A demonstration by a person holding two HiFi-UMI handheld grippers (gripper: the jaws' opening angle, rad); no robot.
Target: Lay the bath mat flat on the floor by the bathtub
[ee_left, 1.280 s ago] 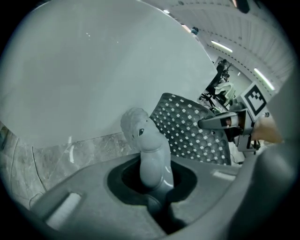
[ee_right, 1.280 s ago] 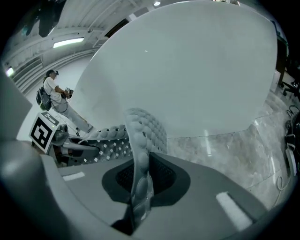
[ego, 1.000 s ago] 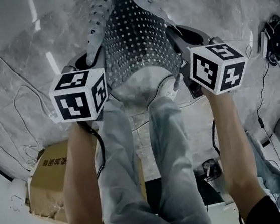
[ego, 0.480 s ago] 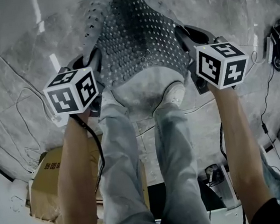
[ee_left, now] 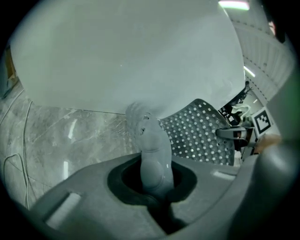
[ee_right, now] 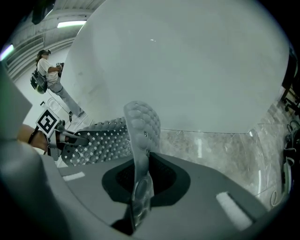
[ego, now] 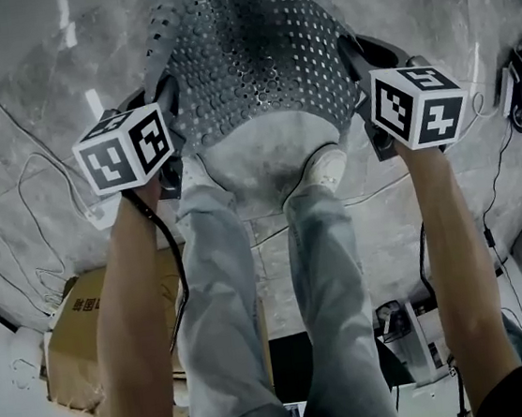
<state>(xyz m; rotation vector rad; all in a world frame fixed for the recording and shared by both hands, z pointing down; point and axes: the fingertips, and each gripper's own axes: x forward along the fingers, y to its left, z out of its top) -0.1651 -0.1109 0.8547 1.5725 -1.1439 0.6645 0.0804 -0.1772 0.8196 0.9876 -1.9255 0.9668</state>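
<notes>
Left gripper and right gripper pinch bath mat edges above floor

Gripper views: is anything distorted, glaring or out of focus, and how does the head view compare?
Left gripper view: fisheye with dark corners, blurred foreground, bath mat in focus. Right gripper view: same fisheye, pale bathtub featureless. Head view: dim, curved at edges, light streaks glare on the floor.

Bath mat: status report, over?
Both shut on bath mat edges: left hand-held gripper, right hand-held gripper. Mat slung between them, not yet flat. Person's shoes at its near edge.
</notes>
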